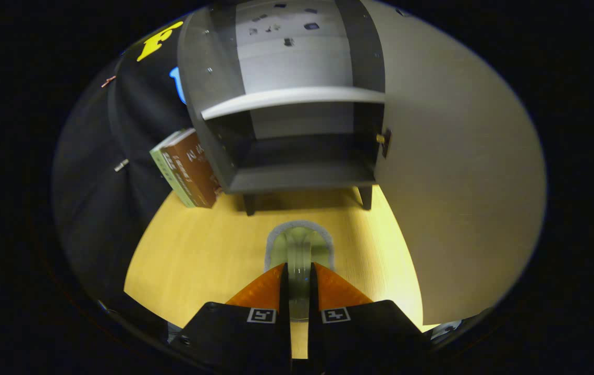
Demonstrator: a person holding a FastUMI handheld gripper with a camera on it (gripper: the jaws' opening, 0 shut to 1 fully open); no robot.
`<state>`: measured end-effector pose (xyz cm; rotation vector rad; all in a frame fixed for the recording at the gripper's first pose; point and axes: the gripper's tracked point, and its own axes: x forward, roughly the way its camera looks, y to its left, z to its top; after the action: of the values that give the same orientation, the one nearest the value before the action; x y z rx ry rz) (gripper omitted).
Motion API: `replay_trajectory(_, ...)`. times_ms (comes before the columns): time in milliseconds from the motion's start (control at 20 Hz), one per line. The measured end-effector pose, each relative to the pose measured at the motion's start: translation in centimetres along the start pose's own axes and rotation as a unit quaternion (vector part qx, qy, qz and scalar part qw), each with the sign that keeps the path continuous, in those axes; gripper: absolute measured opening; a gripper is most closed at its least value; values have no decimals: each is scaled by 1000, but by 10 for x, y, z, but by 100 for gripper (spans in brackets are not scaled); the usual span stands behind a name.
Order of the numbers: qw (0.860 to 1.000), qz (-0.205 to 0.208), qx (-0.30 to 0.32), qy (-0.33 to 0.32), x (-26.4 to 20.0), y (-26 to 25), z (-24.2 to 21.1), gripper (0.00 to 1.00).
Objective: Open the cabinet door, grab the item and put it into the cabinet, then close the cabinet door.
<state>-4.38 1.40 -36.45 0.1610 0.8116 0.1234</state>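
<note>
Far left, a stack of boxed books with a brown spine and pale green cover (pixel 186 169) leans tilted against the left outer wall of the dark grey wooden cabinet (pixel 208 99), its lower corner resting on the yellow wood-grain tabletop (pixel 198 255). The cabinet stands on short dark legs at the back of the table, straight ahead of me and well beyond my fingers. Its inside is open to view: one pale grey shelf board (pixel 292 98) crosses it partway up, and the lower compartment under that shelf looks dark and bare as far as I can make out. My gripper (pixel 298 268) sits low over the table, fingers drawn in to a narrow gap, both pressing on the clear glass-like item with a rounded top and pale rim (pixel 299 245). The item stands upright between the fingers and rises just ahead of them, its arched top showing above the tips; I cannot tell whether its base touches the tabletop. It is outside the cabinet, well short of the lower compartment. To the right, the large pale grey cabinet door (pixel 458 182) is swung wide open, hinged at the cabinet's right edge, where a small brass-coloured fitting (pixel 380 138) shows against the frame.
</note>
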Motion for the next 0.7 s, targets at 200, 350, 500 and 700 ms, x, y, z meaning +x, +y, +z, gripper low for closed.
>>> replay_trajectory(200,1000,14,9,-24,-30,21,60,17)
replay_trajectory(350,999,26,21,-36,-46,34,102,17)
replay_trajectory(500,997,34,19,-62,-55,42,150,17)
replay_trajectory(700,995,25,26,-91,-48,34,214,16)
